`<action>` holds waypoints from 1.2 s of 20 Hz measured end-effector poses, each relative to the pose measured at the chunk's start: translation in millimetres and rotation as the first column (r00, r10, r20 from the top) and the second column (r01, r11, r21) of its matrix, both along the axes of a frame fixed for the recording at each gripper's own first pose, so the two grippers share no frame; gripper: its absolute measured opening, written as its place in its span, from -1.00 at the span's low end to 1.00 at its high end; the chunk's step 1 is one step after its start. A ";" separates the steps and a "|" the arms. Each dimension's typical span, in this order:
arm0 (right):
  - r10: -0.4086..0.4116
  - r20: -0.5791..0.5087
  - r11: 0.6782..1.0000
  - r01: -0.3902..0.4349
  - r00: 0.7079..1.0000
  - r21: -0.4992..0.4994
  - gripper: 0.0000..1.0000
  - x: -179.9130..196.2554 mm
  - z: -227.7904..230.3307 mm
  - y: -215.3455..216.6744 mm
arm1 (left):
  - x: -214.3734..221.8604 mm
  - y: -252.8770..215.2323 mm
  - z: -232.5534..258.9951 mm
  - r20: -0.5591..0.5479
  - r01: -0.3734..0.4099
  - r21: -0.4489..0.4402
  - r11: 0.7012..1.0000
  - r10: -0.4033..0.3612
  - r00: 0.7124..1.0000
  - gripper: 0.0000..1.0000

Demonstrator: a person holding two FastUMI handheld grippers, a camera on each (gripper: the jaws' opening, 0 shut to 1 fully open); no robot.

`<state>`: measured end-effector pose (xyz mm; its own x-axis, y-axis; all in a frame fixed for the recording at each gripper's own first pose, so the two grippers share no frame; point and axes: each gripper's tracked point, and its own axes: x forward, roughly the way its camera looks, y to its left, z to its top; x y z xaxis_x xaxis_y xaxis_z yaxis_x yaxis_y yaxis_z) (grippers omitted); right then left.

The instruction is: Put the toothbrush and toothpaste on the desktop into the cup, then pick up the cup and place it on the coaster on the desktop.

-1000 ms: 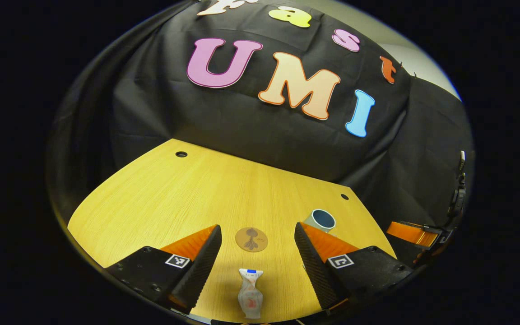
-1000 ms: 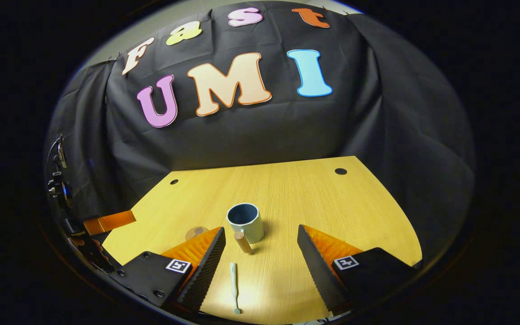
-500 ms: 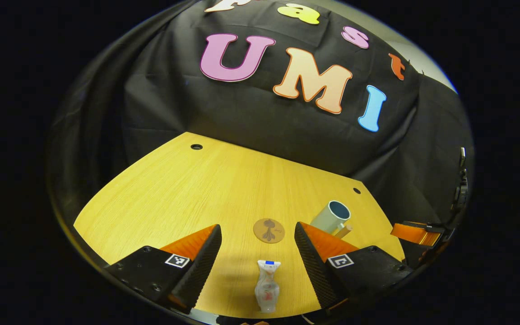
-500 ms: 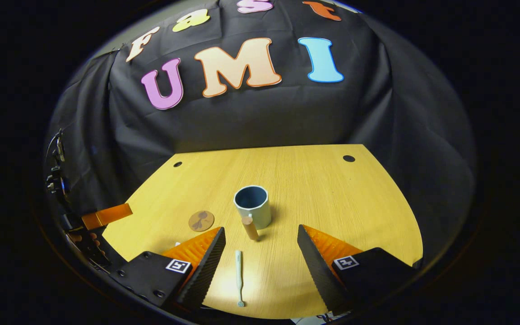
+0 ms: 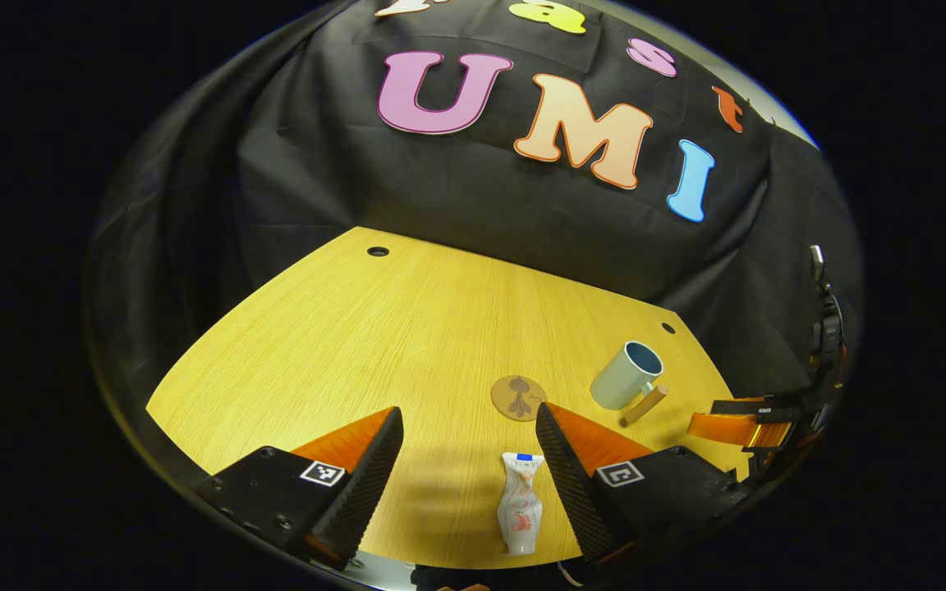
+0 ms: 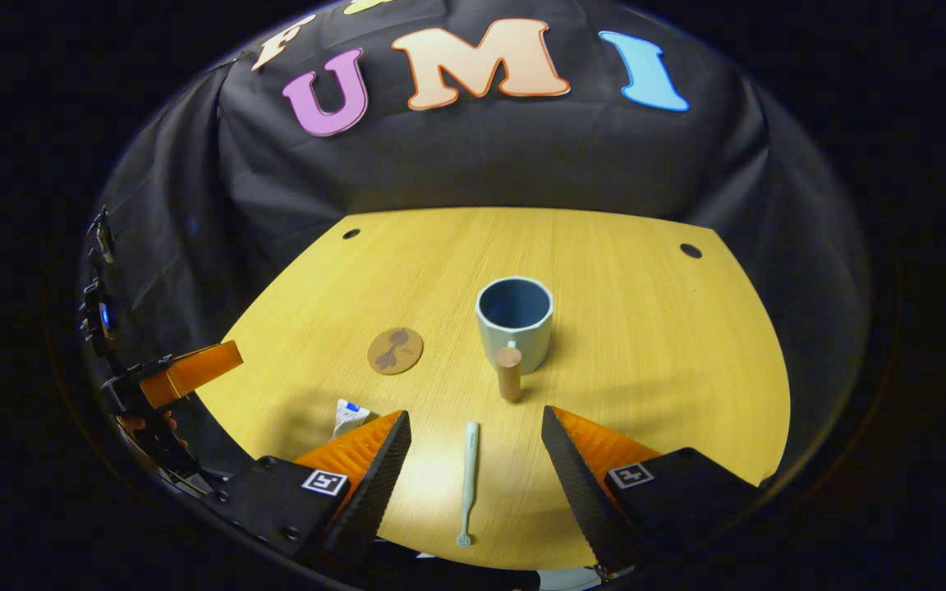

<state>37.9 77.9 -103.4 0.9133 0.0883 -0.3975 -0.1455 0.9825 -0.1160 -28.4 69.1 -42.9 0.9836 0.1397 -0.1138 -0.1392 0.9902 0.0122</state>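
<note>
**Op:** Both my grippers hover above the counter (image 6: 645, 328) with fingers spread wide and nothing between them. Nearest my left gripper (image 5: 469, 484) lies the toothpaste (image 5: 520, 513), flat on the wood, cap pointing away, close beside the right-hand finger. My right gripper (image 6: 473, 484) has the toothbrush (image 6: 467, 483) lying lengthwise in its gap, bristles toward me.

**Spotter:** How will they handle?

**Op:** I judge the tube soft and light; I'd pinch it across the middle, gently, so it doesn't buckle. The toothbrush looks thin, stiff and lies low on the wood, so I'd take it mid-handle. Farther out, the cup (image 6: 515, 322) stands upright, probably ceramic and heavier, with a wooden handle (image 6: 509, 372) facing me.

**Spotter:** Count?

**Op:** One toothpaste, one toothbrush, one cup, one coaster (image 6: 395, 350), left of the cup and apart from it.
</note>
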 end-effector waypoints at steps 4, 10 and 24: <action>0.015 -0.153 0.997 -0.026 0.988 -0.068 0.90 14.2 -36.2 10.0 | -4.1 6.2 0.5 -0.003 -0.008 0.009 1.000 0.008 1.000 0.90; -0.029 -0.326 0.989 -0.019 0.945 -0.144 0.98 32.7 -75.5 8.4 | -10.0 12.0 -6.2 -0.024 -0.025 0.055 0.998 0.026 0.999 0.89; -0.152 -0.478 0.972 0.043 0.865 -0.230 0.39 59.1 -117.5 -11.0 | 5.1 45.9 -16.2 -0.091 -0.054 0.016 0.998 0.056 0.994 0.89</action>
<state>97.1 66.9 -220.9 0.5954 -0.1237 -0.7939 -0.1415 0.9565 -0.2552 -23.3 115.0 -59.1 0.9600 0.1954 -0.2007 -0.1910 0.9807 0.0411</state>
